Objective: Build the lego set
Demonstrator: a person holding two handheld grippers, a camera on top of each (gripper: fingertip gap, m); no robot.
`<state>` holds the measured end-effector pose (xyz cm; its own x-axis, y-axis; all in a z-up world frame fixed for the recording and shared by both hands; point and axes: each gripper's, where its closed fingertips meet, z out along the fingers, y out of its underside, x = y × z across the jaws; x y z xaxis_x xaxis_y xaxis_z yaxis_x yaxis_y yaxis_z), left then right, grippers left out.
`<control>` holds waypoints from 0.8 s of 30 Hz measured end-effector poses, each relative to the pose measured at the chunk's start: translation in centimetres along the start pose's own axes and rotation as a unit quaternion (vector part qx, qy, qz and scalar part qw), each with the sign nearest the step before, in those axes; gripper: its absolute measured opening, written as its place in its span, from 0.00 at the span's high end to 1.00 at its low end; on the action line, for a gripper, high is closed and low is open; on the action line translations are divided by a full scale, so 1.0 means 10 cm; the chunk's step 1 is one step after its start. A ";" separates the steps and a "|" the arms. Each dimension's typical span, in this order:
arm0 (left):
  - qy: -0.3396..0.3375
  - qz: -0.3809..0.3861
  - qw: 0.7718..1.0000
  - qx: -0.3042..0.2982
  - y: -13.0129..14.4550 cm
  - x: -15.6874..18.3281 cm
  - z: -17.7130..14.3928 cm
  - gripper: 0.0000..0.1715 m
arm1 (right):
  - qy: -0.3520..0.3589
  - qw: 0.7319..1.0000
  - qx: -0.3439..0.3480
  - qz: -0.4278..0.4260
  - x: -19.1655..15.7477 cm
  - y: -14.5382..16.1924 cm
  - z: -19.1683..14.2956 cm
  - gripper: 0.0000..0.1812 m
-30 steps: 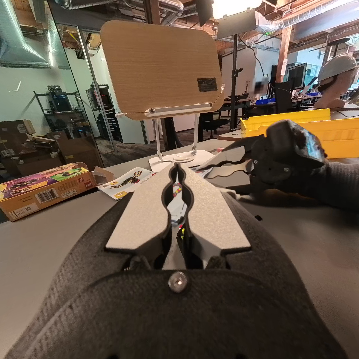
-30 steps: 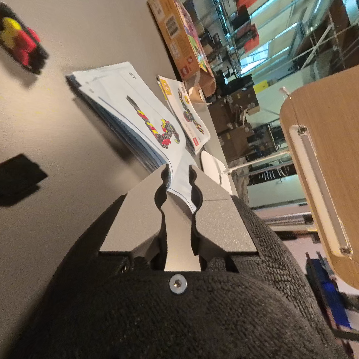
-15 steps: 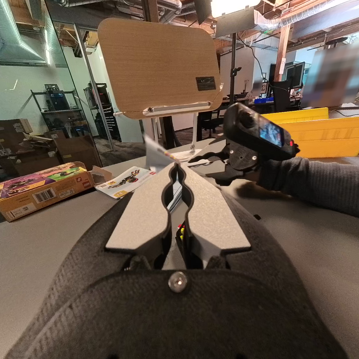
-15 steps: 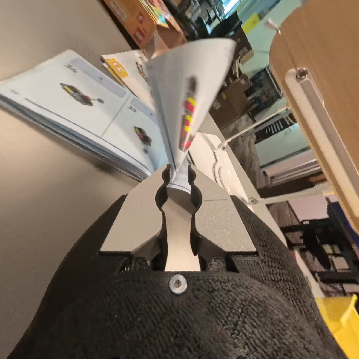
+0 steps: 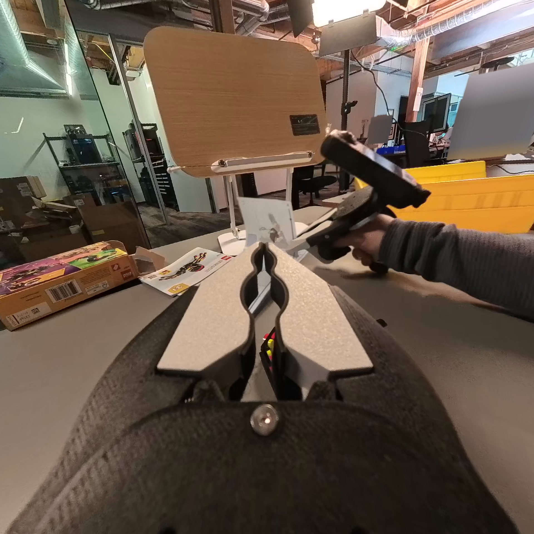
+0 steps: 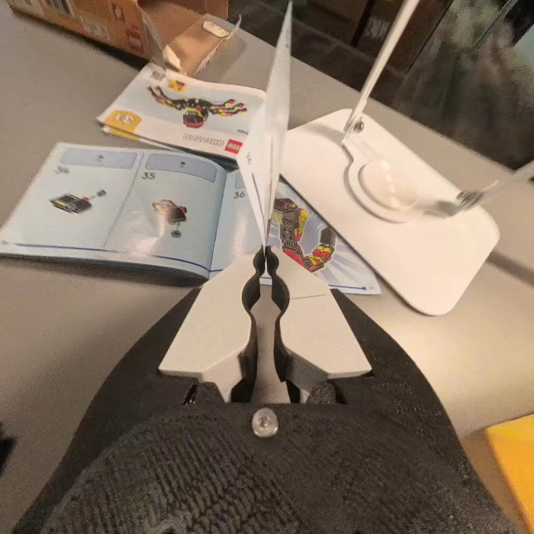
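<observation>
At frame centre the right hand-held gripper [image 6: 265, 250] is pinched shut on a page [image 6: 274, 121] it has lifted upright off the open booklet [image 6: 115, 208] on the surface [image 6: 57, 332], where a second ago it lay flat: a turn toward the next step. The left hand-held gripper [image 5: 263, 248] is closed with nothing at its tips, a black, red and yellow piece [image 5: 269, 349] showing in the gap nearer its base. Box [image 5: 57, 277] and booklets carry printed logos and step numbers

An open-plan workshop-office is indicated: exposed ducts [image 5: 260, 17] and timber beams overhead, a glass partition [image 5: 43, 144], racks [image 5: 83, 161] of equipment, stacked cartons [image 5: 109, 222], monitors [image 5: 433, 112], office chairs [image 5: 315, 185], a studio light [image 5: 341, 8] and yellow bins [image 5: 468, 202].
</observation>
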<state>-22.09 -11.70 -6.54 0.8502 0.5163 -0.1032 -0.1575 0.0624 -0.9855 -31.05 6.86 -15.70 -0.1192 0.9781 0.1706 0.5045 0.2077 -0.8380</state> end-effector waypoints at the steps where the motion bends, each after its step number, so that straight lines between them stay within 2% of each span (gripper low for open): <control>1: 0.000 0.000 1.000 0.000 0.00 0.00 0.00 1.00 | -0.011 0.999 0.002 0.038 0.00 0.01 -0.05 1.00; 3: -0.001 0.000 1.000 0.001 0.00 0.00 0.00 1.00 | -0.031 0.992 0.005 0.121 -0.01 0.05 -0.17 1.00; 6: -0.001 0.001 1.000 0.001 -0.01 0.00 0.00 1.00 | -0.070 0.966 0.016 0.249 -0.09 0.14 -0.39 1.00; 9: -0.001 0.000 1.000 0.002 -0.01 0.00 -0.01 1.00 | -0.101 0.944 0.020 0.314 -0.22 0.31 -0.62 1.00; 12: 0.000 -0.002 1.000 0.002 -0.01 0.00 0.00 1.00 | -0.060 0.950 0.019 0.307 -0.16 0.52 -0.83 0.91; 15: 0.000 -0.002 1.000 0.001 -0.01 0.00 0.00 1.00 | -0.004 0.960 0.045 0.277 0.08 0.57 -1.01 0.90; 20: 0.003 0.000 1.000 0.000 0.00 0.01 0.00 1.00 | 0.065 0.971 0.063 0.220 0.37 0.58 -1.12 0.89; 24: 0.004 0.001 1.000 0.000 -0.01 0.02 0.00 1.00 | 0.107 0.976 0.109 0.157 0.43 0.43 -1.21 0.88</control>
<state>-21.94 -11.62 -6.50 0.8536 0.5102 -0.1053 -0.1588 0.0624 -0.9853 -19.01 12.15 -12.31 0.2046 0.9784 -0.0278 0.2901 -0.0877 -0.9530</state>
